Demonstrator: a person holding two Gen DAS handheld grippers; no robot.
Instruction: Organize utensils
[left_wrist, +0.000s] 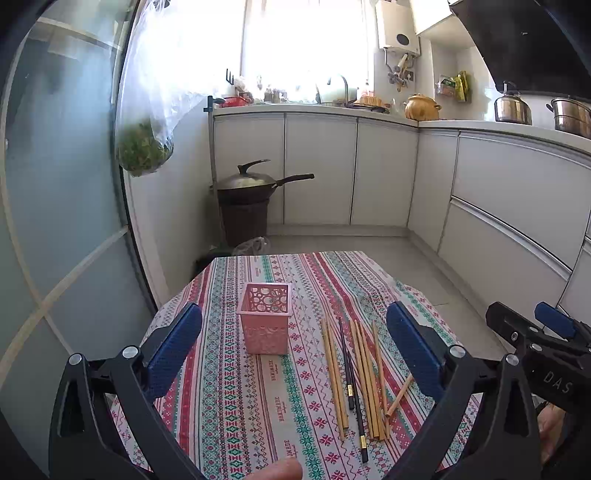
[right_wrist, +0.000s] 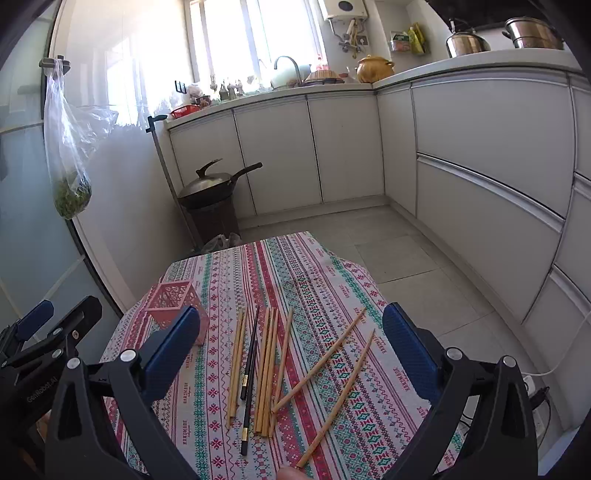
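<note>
A pink perforated utensil basket (left_wrist: 266, 320) stands upright and empty on the patterned tablecloth (left_wrist: 229, 398); it also shows in the right wrist view (right_wrist: 170, 300). Several bamboo chopsticks (left_wrist: 365, 380) and a black pair (left_wrist: 351, 384) lie to its right, side by side. In the right wrist view the bamboo chopsticks (right_wrist: 266, 369) and black pair (right_wrist: 249, 373) lie ahead, with two loose bamboo sticks (right_wrist: 340, 391) angled apart. My left gripper (left_wrist: 295, 354) is open above the cloth, facing basket and chopsticks. My right gripper (right_wrist: 291, 354) is open above the chopsticks. Both hold nothing.
The small table stands in a kitchen with white cabinets (right_wrist: 480, 177) to the right and back. A wok on a dark bin (left_wrist: 245, 199) stands beyond the table. A bag of greens (left_wrist: 144, 151) hangs on the glass door at the left.
</note>
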